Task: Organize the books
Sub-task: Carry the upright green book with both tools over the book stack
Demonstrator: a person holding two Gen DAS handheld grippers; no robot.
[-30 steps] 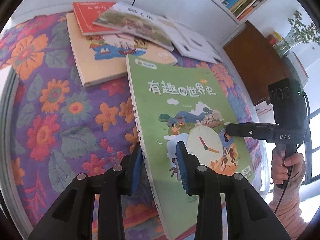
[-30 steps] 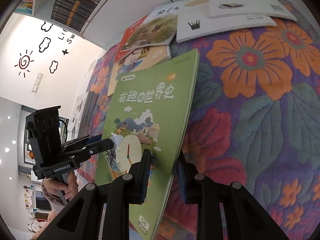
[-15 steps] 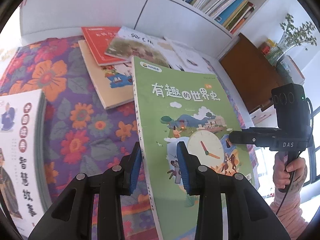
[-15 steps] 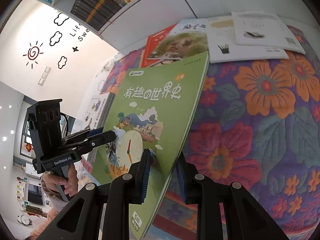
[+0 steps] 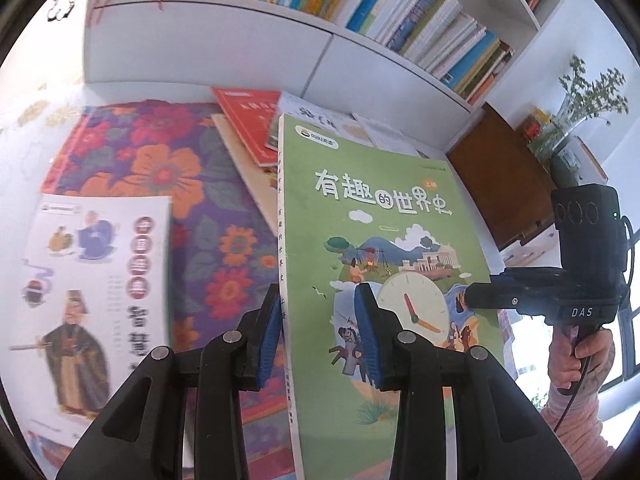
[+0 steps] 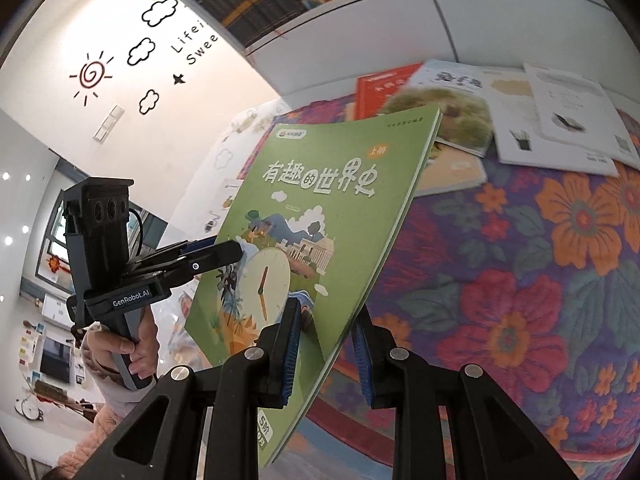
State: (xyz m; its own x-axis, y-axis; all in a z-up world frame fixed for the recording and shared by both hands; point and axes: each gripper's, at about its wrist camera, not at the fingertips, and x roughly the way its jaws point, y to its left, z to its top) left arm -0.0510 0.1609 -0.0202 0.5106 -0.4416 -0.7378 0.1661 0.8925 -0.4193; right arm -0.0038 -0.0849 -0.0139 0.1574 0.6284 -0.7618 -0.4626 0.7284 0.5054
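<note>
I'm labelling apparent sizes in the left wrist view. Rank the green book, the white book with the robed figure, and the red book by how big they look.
1. green book, held up near the camera, so this may be nearness
2. white book
3. red book, partly covered

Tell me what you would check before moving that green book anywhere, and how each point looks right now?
1. Left gripper closed on the green book near its spine: ok.
2. Right gripper closed on the book's opposite edge: ok.
3. Book lifted off the flowered cloth: ok.
4. Cover flat, not bending: not ok, it bows slightly in the right wrist view.
5. Free slot on the shelf: cannot tell.
6. White book at left out of the way: ok.
</note>
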